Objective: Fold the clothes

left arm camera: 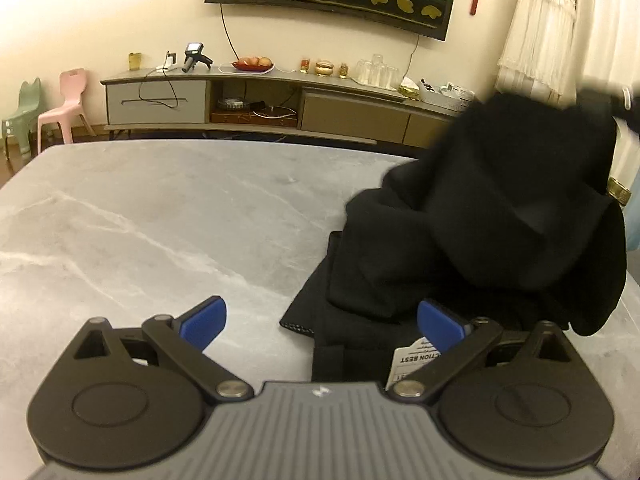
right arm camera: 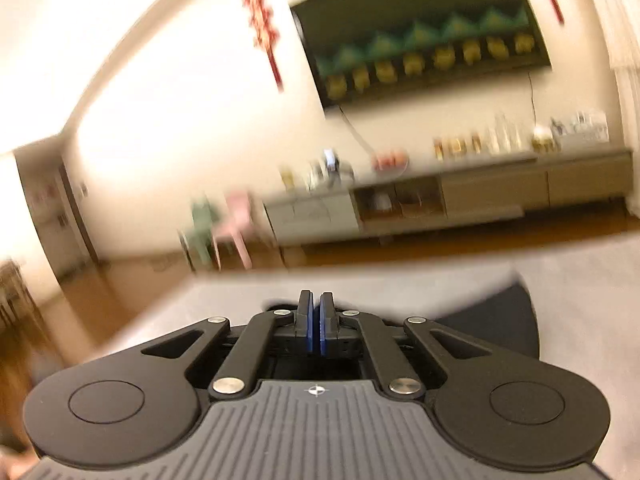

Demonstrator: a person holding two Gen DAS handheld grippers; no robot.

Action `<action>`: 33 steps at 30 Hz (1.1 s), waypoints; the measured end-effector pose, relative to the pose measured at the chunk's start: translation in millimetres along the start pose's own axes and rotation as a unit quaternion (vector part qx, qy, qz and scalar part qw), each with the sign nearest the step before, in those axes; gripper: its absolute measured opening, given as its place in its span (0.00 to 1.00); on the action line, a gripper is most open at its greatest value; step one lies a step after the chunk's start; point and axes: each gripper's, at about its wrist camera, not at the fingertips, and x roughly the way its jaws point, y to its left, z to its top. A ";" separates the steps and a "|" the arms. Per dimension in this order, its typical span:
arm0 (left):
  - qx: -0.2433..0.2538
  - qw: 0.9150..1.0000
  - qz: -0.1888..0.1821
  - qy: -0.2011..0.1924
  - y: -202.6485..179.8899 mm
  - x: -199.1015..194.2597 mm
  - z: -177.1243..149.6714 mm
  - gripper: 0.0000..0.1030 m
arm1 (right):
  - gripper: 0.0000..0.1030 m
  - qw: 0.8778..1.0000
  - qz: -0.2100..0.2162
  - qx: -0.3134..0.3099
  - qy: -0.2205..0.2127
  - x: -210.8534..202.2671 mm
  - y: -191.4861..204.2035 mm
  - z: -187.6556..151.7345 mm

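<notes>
A black garment (left arm camera: pixel 480 232) lies bunched on the right side of the grey marble table (left arm camera: pixel 160 220). Its far part is pulled up into a peak toward a blurred dark shape at the upper right, my right gripper (left arm camera: pixel 608 96). In the right wrist view the right gripper (right arm camera: pixel 317 312) has its blue pads pressed together, with black garment (right arm camera: pixel 508 320) hanging below and to the right of it. My left gripper (left arm camera: pixel 320 320) stands open low over the table, with the garment's near edge and a white tag (left arm camera: pixel 412 356) by its right finger.
The table's left half is bare marble. Beyond its far edge stand a long low cabinet (left arm camera: pixel 256 100) with small items on top, a pink chair (left arm camera: pixel 64 108) and a green chair (left arm camera: pixel 20 116). White curtains (left arm camera: pixel 540 28) hang at the right.
</notes>
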 end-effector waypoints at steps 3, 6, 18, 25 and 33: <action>0.017 1.000 -0.004 0.010 -7.8 12.6 -8.5 1.00 | 0.02 0.995 -0.096 -0.023 0.030 31.6 -29.5 -15.1; 0.057 0.998 -0.009 0.005 -25.7 21.7 -15.5 1.00 | 0.13 0.980 -0.165 0.034 0.106 53.0 -77.0 -56.8; 0.045 0.996 -0.069 0.019 -67.3 68.4 -12.5 0.65 | 0.92 0.979 -0.124 -0.014 0.159 62.9 -106.9 -77.2; 0.040 0.992 -0.083 -0.090 -35.6 6.6 78.4 0.06 | 0.00 0.979 -0.161 -0.064 0.104 62.6 -96.2 -46.1; 0.067 0.997 0.013 -0.032 19.8 -4.2 115.2 0.19 | 0.00 0.971 -0.237 0.030 0.023 9.6 -132.1 -14.9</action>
